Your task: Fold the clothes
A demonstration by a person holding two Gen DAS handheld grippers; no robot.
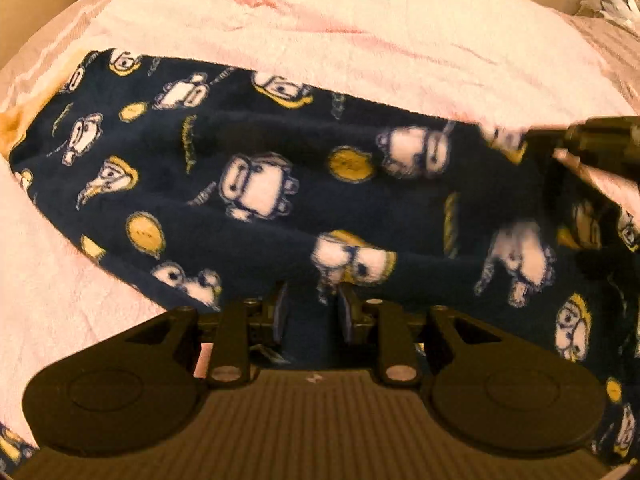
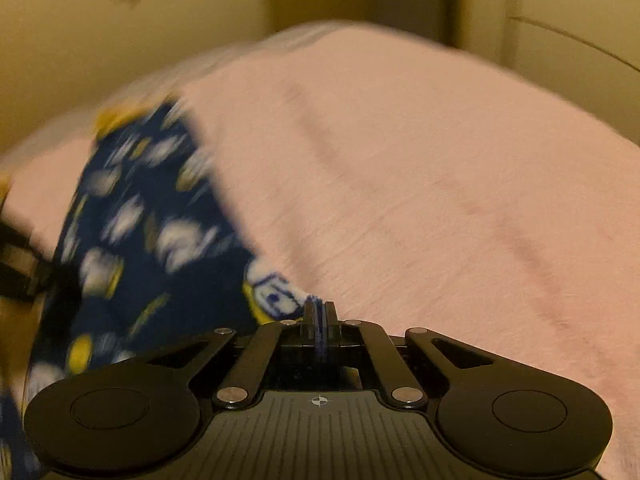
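A navy fleece garment [image 1: 256, 168] with white cartoon figures and yellow spots lies stretched across a pink towel [image 1: 360, 32]. My left gripper [image 1: 313, 308] has its jaws partly apart with a thick fold of the fleece between them. My right gripper [image 2: 319, 314] is shut on the edge of the same garment [image 2: 132, 240], which trails off to the left, blurred. The right gripper also shows in the left wrist view [image 1: 600, 144], at the garment's right edge.
The pink towel [image 2: 420, 168] covers a bed-like surface. Beige walls and cabinet fronts [image 2: 560, 40] stand behind it. A crumpled white and dark item [image 1: 618, 2] lies at the far right corner.
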